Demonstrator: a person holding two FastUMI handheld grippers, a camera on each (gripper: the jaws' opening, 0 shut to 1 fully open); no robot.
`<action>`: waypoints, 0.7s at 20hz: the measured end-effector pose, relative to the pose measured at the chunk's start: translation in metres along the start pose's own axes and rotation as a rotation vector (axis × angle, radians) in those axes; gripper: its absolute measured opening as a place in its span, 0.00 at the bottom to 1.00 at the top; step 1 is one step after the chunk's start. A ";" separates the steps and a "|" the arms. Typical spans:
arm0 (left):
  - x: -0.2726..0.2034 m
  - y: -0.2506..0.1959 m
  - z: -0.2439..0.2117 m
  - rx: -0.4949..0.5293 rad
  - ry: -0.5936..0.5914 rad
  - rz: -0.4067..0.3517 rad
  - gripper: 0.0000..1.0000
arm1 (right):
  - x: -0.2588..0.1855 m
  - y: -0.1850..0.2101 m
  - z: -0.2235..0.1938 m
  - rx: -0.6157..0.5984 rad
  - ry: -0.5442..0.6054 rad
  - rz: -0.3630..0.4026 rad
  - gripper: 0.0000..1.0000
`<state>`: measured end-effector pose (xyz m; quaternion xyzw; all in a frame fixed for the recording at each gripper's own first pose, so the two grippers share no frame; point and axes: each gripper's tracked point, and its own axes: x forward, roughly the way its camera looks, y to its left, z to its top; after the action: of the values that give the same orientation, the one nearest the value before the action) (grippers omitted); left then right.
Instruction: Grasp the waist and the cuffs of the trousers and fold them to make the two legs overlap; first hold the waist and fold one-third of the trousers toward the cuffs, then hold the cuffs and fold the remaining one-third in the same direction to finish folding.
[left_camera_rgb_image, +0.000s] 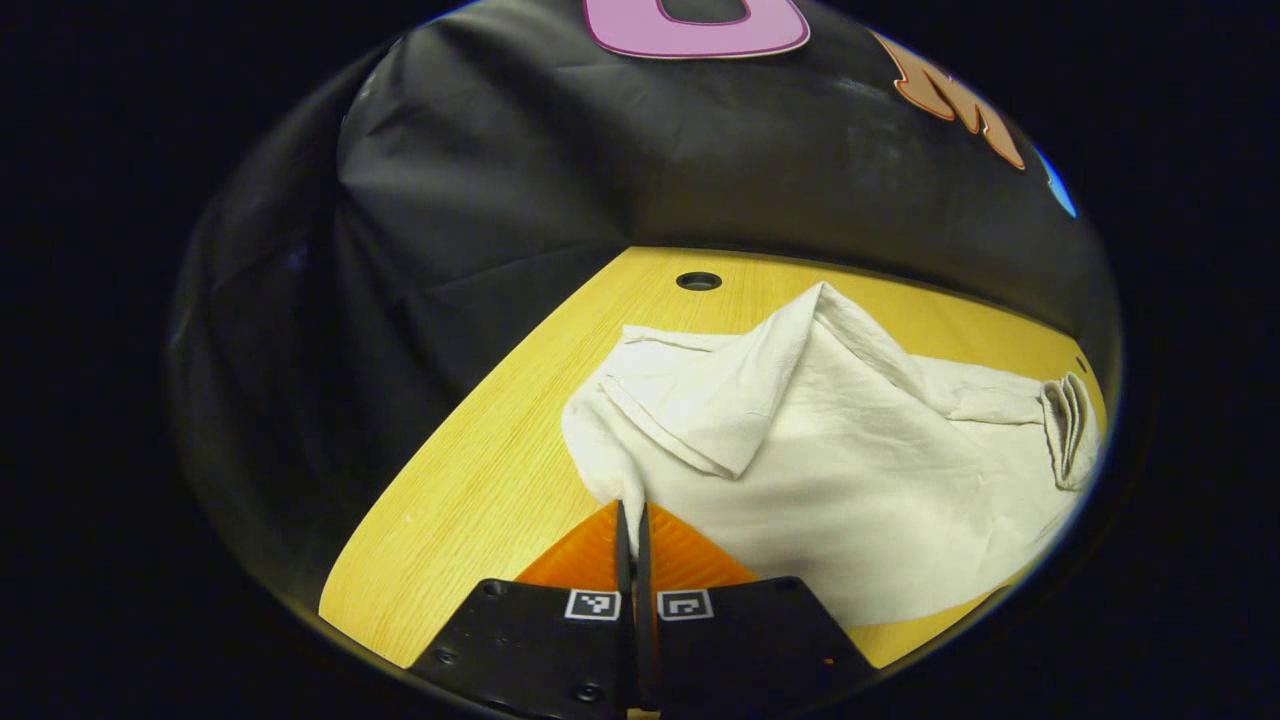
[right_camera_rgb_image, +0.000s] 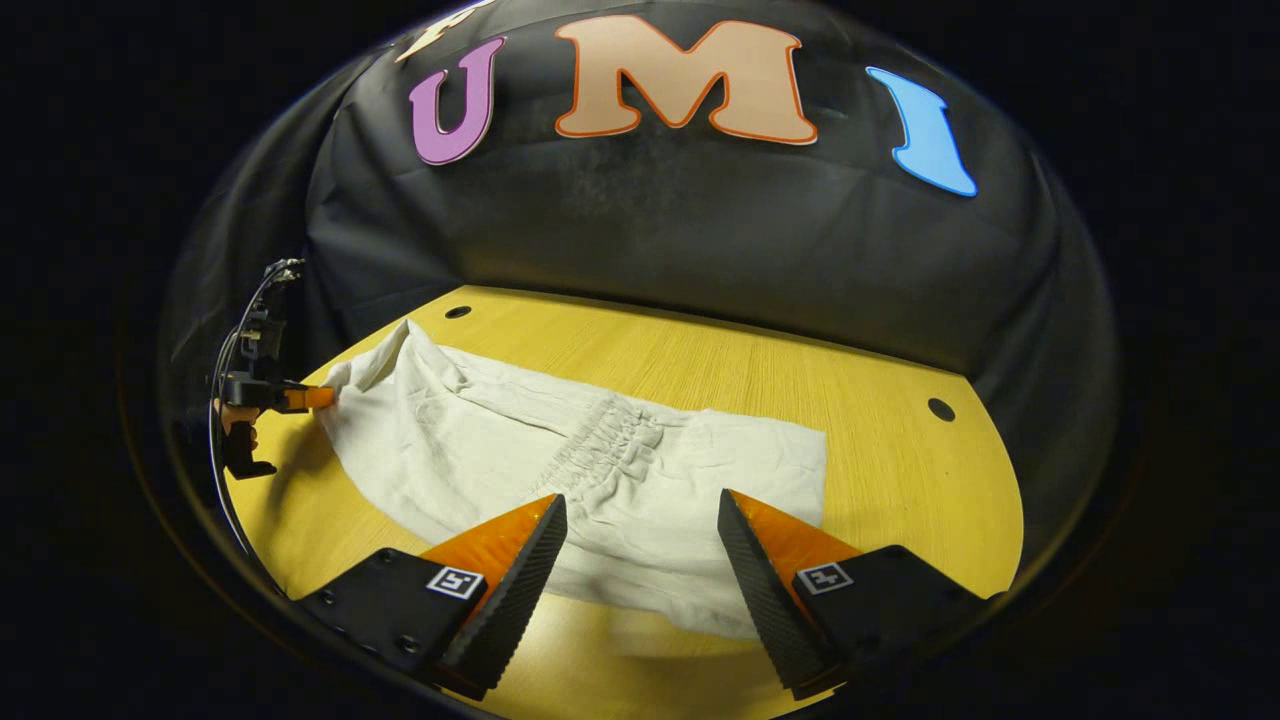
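Cream trousers (left_camera_rgb_image: 850, 470) lie across the yellow wooden table (left_camera_rgb_image: 480, 480), with one flap raised into a peak. In the left gripper view my left gripper (left_camera_rgb_image: 632, 512) is shut, and a corner of the cloth's near end is pinched between its fingers. The right gripper view shows the trousers (right_camera_rgb_image: 480, 440) with the gathered elastic waistband (right_camera_rgb_image: 610, 440) lying near the middle of the cloth. My right gripper (right_camera_rgb_image: 641, 500) is open just above the cloth's near edge, below the waistband, with nothing between its fingers. The left gripper (right_camera_rgb_image: 300, 398) shows far left, gripping the trousers' end.
The table (right_camera_rgb_image: 800, 380) has small round holes (right_camera_rgb_image: 940, 409) near its corners. The black cloth wall stands close behind it. Bare wood lies to the right of the trousers and along the front edge in the right gripper view.
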<state>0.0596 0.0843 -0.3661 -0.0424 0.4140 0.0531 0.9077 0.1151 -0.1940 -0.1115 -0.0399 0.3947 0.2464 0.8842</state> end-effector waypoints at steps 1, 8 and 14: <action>-0.005 -0.007 0.006 -0.020 -0.009 -0.014 0.00 | -0.003 -0.003 0.003 0.000 -0.009 -0.003 0.98; -0.046 -0.056 0.072 -0.020 -0.150 -0.105 0.00 | -0.028 -0.020 0.008 0.017 -0.054 0.001 0.98; -0.085 -0.107 0.112 0.022 -0.240 -0.183 0.00 | -0.051 -0.034 0.005 0.019 -0.081 0.001 0.97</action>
<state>0.1018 -0.0138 -0.2252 -0.0635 0.2974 -0.0296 0.9522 0.1054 -0.2427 -0.0761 -0.0210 0.3609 0.2444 0.8998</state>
